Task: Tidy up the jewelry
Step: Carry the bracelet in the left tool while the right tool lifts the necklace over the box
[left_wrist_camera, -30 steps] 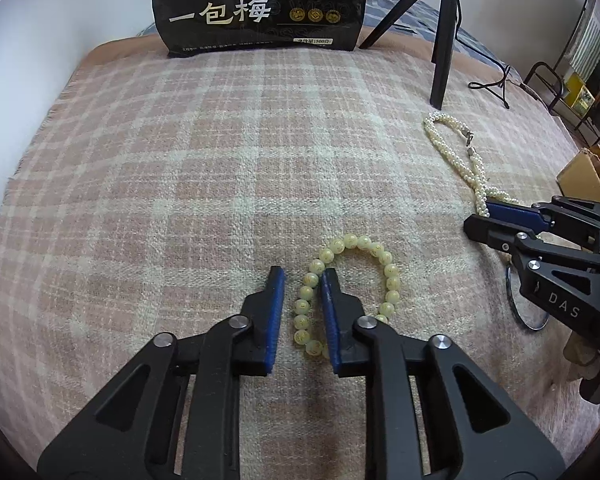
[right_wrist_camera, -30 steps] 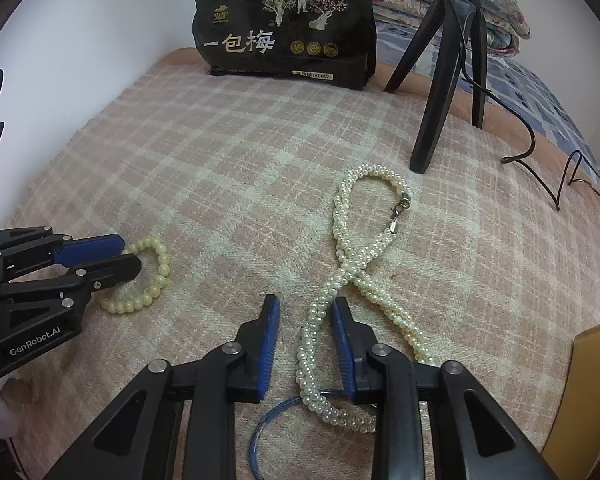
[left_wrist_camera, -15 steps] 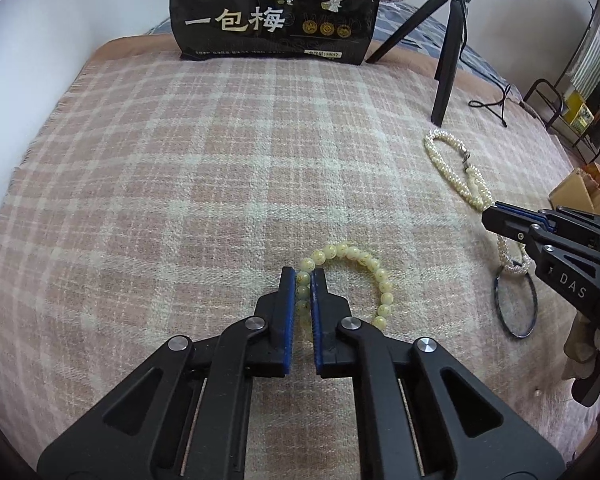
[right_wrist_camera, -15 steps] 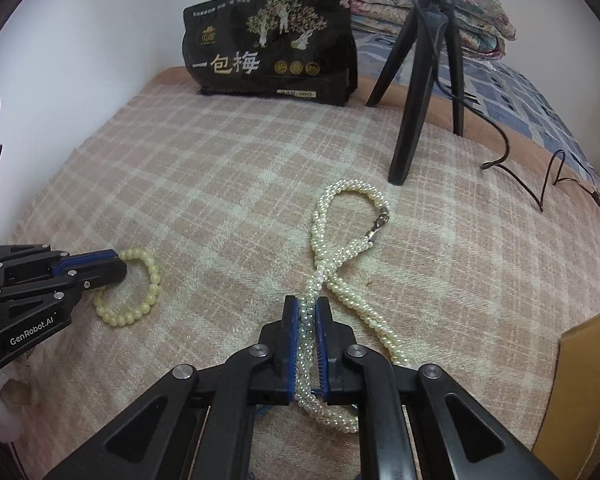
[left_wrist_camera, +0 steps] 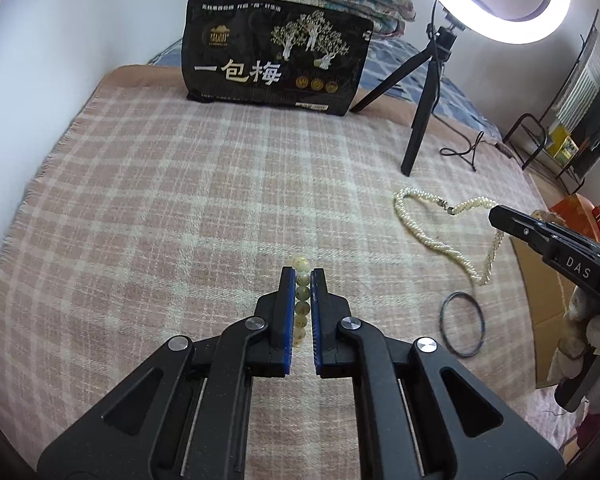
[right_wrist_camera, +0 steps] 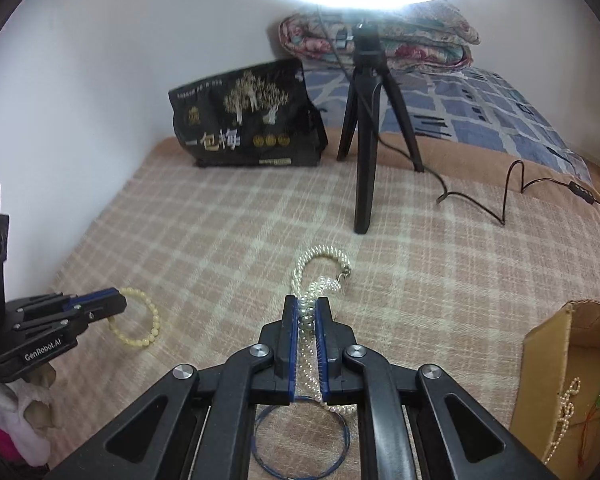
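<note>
My left gripper [left_wrist_camera: 302, 276] is shut on a pale yellow bead bracelet [left_wrist_camera: 301, 304] and holds it lifted above the plaid blanket; the bracelet also hangs from that gripper in the right wrist view [right_wrist_camera: 140, 322]. My right gripper [right_wrist_camera: 308, 308] is shut on a white pearl necklace [right_wrist_camera: 320, 264], whose far loop and clasp trail onto the blanket. In the left wrist view the necklace [left_wrist_camera: 420, 232] hangs from the right gripper [left_wrist_camera: 500, 216]. A thin dark bangle [left_wrist_camera: 462, 330] lies flat on the blanket; it also shows below the right gripper [right_wrist_camera: 300, 436].
A cardboard box [right_wrist_camera: 556, 344] at the right holds some jewelry. A black tripod [right_wrist_camera: 366, 128] with a ring light stands at the back, its cable [right_wrist_camera: 500, 196] trailing right. A black snack bag [left_wrist_camera: 276, 64] and folded quilt stand against the wall.
Both grippers closed on their pieces and then lifted: the left raised the bead bracelet off the blanket, the right raised the near part of the pearl necklace.
</note>
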The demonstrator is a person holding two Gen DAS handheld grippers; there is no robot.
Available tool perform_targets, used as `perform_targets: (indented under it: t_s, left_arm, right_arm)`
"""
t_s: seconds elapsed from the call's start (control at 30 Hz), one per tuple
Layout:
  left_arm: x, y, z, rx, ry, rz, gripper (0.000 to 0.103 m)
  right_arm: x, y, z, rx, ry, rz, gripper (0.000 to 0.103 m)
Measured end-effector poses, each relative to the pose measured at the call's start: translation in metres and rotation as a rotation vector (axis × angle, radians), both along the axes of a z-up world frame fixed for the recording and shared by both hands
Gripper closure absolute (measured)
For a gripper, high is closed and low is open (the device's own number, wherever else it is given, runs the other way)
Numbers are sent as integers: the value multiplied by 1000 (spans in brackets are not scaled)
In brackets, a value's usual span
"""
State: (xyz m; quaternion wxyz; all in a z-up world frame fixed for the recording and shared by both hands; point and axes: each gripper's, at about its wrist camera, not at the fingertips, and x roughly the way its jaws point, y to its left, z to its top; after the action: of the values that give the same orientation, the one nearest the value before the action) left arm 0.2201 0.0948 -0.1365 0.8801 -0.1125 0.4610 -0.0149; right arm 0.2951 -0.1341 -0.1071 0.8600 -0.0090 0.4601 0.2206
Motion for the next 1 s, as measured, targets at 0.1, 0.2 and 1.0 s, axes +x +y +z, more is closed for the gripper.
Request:
perform_targets:
  t_s: [0.1,0.2,1.0]
  left_arm:
    - [-4,-2,10,-19,-19,-4,98]
    - [-8,-4,21,-32,-42,-6,98]
    - [-50,-90,98,-133,-198,-207,98]
  right_arm:
    - [-2,-4,12,29,-18,-11,97]
    - [-6,-11,26,62,-42,-19,97]
    - [-66,-80,144,219,-247,-71,97]
